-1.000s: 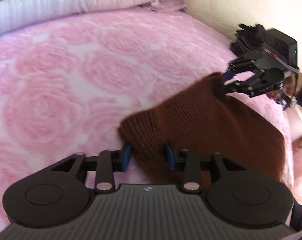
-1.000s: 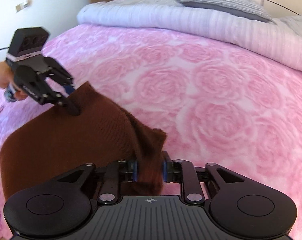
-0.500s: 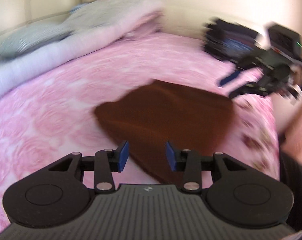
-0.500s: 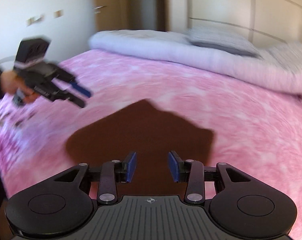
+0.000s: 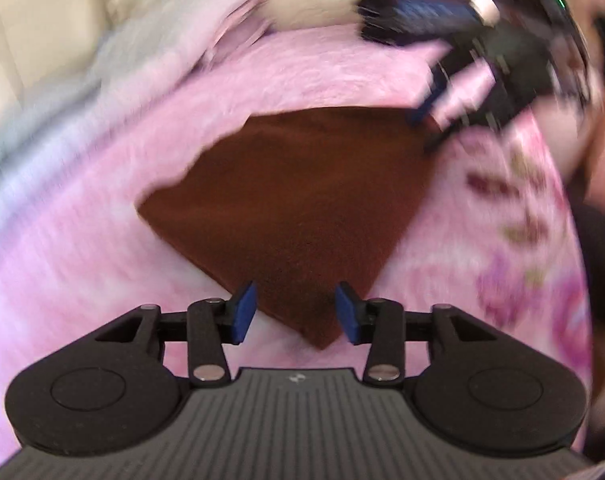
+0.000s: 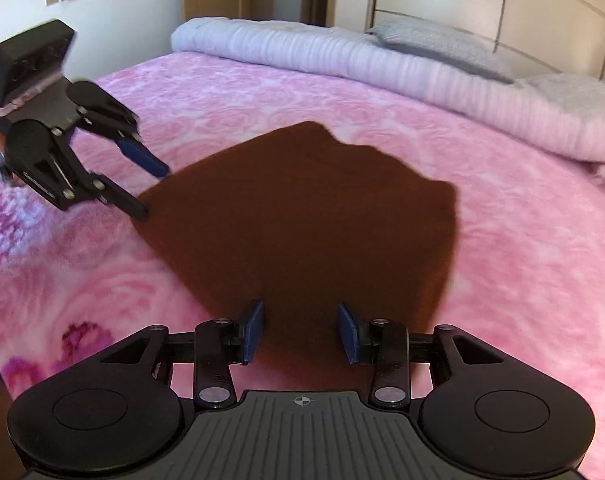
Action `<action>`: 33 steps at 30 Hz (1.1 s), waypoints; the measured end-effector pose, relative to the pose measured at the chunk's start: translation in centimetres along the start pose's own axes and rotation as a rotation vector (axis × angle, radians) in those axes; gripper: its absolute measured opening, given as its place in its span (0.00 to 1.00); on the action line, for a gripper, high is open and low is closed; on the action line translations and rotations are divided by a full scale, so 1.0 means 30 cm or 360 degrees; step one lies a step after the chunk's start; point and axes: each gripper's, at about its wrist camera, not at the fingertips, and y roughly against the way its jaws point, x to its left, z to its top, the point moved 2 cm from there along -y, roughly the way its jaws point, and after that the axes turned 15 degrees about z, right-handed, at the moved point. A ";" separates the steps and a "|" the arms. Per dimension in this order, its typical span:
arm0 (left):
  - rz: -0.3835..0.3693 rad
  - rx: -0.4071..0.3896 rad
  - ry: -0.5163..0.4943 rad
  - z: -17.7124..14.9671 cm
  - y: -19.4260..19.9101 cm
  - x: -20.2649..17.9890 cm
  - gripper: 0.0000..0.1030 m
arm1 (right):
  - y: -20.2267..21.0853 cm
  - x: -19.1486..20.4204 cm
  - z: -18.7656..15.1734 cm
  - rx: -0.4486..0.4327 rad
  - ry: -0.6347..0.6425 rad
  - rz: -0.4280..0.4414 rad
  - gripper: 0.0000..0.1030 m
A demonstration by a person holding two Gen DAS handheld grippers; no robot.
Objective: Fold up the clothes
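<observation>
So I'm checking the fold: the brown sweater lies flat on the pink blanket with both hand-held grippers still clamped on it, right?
Not quite. The sweater does lie flat on the blanket, but both hand-held grippers, left and right, are opening with nothing pinched; the wrist views show it.

Left gripper (image 5: 295, 312) hanging over the near corner of a brown sweater (image 5: 298, 204), jaws opening with nothing pressing between them, sweater lying flat on the pink blanket (image 5: 82, 264), right gripper (image 5: 430, 120) blurring at its far right corner, pale bedding (image 5: 114, 60) lying far left.
</observation>
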 end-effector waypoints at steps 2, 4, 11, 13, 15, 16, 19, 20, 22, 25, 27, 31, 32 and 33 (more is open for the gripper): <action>0.0060 -0.0099 -0.0251 0.004 0.038 -0.069 0.41 | 0.033 0.057 -0.027 0.0065 0.0160 -0.0109 0.46; 0.0105 -0.0179 -0.0514 0.004 0.045 -0.151 0.45 | 0.022 0.136 -0.073 0.0166 0.0423 -0.0209 0.48; 0.0340 -0.0234 -0.1191 -0.078 -0.075 -0.319 0.45 | -0.190 0.278 -0.145 0.0422 0.1129 -0.0392 0.56; 0.0333 -0.0199 -0.1201 -0.070 -0.099 -0.306 0.45 | -0.243 0.277 -0.151 0.0458 0.1242 -0.0420 0.56; 0.0313 -0.0165 -0.1205 -0.066 -0.117 -0.297 0.43 | -0.272 0.261 -0.150 0.0470 0.1300 -0.0452 0.56; 0.0290 -0.0146 -0.1193 -0.063 -0.124 -0.289 0.39 | -0.282 0.248 -0.146 0.0482 0.1300 -0.0473 0.55; 0.0182 -0.0099 -0.1099 -0.047 -0.125 -0.264 0.28 | -0.294 0.201 -0.142 0.0531 0.1269 -0.0496 0.22; 0.0142 -0.0082 -0.1054 -0.035 -0.119 -0.255 0.27 | -0.284 0.192 -0.141 0.0526 0.1283 -0.0486 0.21; 0.0074 -0.0052 -0.0973 0.000 -0.089 -0.248 0.25 | -0.259 0.176 -0.137 0.0521 0.1338 -0.0473 0.20; -0.0048 -0.0046 -0.0803 0.090 -0.006 -0.283 0.25 | -0.189 0.154 -0.136 0.0517 0.1408 -0.0477 0.19; -0.0137 -0.0078 -0.0707 0.163 0.054 -0.330 0.25 | -0.116 0.134 -0.146 0.0532 0.1460 -0.0485 0.19; -0.0276 -0.0145 -0.0553 0.281 0.114 -0.474 0.28 | -0.030 0.057 -0.226 0.0645 0.1409 -0.0510 0.20; -0.0297 -0.0148 -0.0567 0.278 0.113 -0.496 0.27 | -0.024 0.039 -0.251 0.0684 0.1380 -0.0514 0.21; -0.0318 -0.0151 -0.0581 0.275 0.111 -0.519 0.27 | -0.019 0.020 -0.276 0.0723 0.1350 -0.0517 0.24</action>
